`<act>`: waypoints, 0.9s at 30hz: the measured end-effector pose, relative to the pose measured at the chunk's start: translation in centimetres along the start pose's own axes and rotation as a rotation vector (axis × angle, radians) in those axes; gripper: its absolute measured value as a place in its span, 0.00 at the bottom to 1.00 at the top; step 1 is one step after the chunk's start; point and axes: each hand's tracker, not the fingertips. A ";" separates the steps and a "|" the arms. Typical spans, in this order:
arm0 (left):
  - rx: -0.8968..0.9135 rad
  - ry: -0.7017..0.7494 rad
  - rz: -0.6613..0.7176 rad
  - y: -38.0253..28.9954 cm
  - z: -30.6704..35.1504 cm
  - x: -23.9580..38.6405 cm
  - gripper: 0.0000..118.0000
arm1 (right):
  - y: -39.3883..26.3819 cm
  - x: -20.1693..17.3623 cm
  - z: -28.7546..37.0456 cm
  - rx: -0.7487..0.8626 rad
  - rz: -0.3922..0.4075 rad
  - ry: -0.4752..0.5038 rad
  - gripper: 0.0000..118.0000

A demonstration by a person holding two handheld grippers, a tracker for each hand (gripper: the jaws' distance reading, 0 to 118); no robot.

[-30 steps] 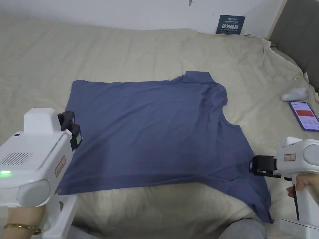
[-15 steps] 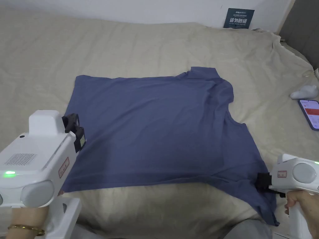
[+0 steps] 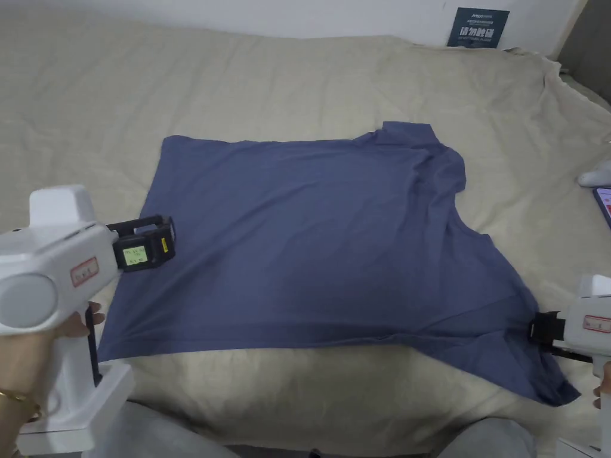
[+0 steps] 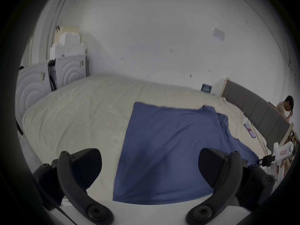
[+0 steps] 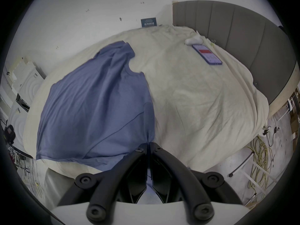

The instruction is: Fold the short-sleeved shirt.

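Note:
A blue short-sleeved shirt point(image 3: 322, 238) lies spread flat on the beige bed point(image 3: 238, 77), hem to the left, collar and sleeves to the right. My left gripper point(image 3: 162, 238) hovers over the shirt's left hem edge, jaws wide apart with nothing between them point(image 4: 150, 168). My right gripper point(image 3: 537, 328) is shut on the near sleeve's edge at the right; in the right gripper view the blue cloth point(image 5: 97, 101) runs pinched between the closed jaws point(image 5: 148, 145).
A phone point(image 5: 207, 54) and a small white object point(image 5: 194, 41) lie on the bed's right side near the grey headboard point(image 5: 243, 38). A dark sign point(image 3: 477, 27) leans on the far wall. Cables point(image 5: 259, 160) lie on the floor to the right.
My right gripper moved in onto the near sleeve and shut on it. My left gripper swung in and levelled over the hem edge. The head camera shifted left.

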 end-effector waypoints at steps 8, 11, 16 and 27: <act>-0.396 0.154 -0.021 -4.4 -4.2 -4.6 1.00 | 0.6 -0.8 1.4 0.042 0.014 0.029 0.01; -0.453 0.178 -0.008 -6.6 -5.2 -5.2 0.89 | 0.6 -0.9 1.3 0.040 0.014 0.025 0.01; -0.483 0.206 0.023 -8.6 -6.2 -5.2 0.73 | 0.5 -0.9 1.1 0.032 0.003 0.013 0.01; -0.479 0.108 0.017 -8.1 -6.4 -3.8 0.00 | 0.5 -0.5 1.3 0.016 0.006 0.015 0.01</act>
